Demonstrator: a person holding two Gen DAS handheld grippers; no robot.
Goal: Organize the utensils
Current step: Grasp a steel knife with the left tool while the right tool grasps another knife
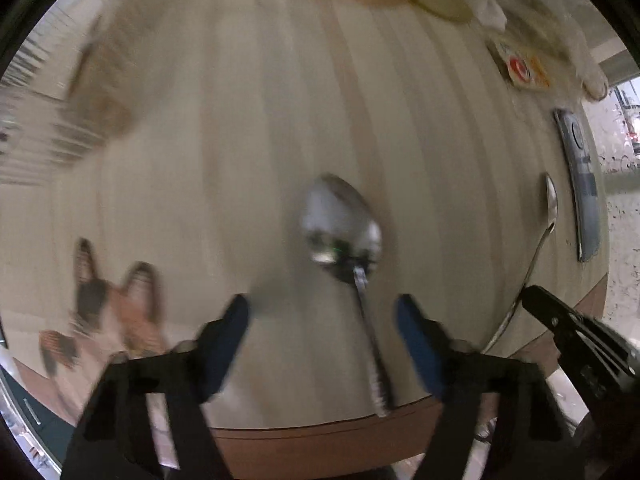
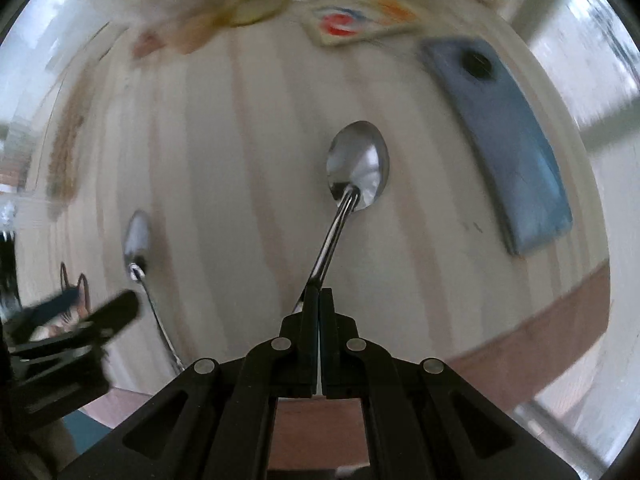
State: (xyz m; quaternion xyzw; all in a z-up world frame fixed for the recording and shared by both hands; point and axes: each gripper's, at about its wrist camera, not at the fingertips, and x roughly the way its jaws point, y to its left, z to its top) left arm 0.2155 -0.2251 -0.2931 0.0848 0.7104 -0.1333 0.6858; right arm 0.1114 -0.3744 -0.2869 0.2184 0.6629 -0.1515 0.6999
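A steel spoon [image 1: 344, 232] lies on the pale wooden table [image 1: 248, 140], bowl away from me, its handle running back between the fingers of my left gripper [image 1: 322, 320], which is open and not touching it. This spoon also shows in the right wrist view [image 2: 138, 240]. My right gripper [image 2: 319, 300] is shut on the handle of a second steel spoon [image 2: 358, 164], whose bowl points forward over the table. That second spoon [image 1: 550, 208] and the right gripper [image 1: 560, 316] appear at the right of the left wrist view.
A blue phone [image 2: 504, 132] lies right of the held spoon, near the table's right edge; it also shows in the left wrist view [image 1: 580, 184]. A red-and-white packet [image 2: 348, 24] and blurred items sit at the far side. The table's brown front edge [image 1: 320, 436] is close below.
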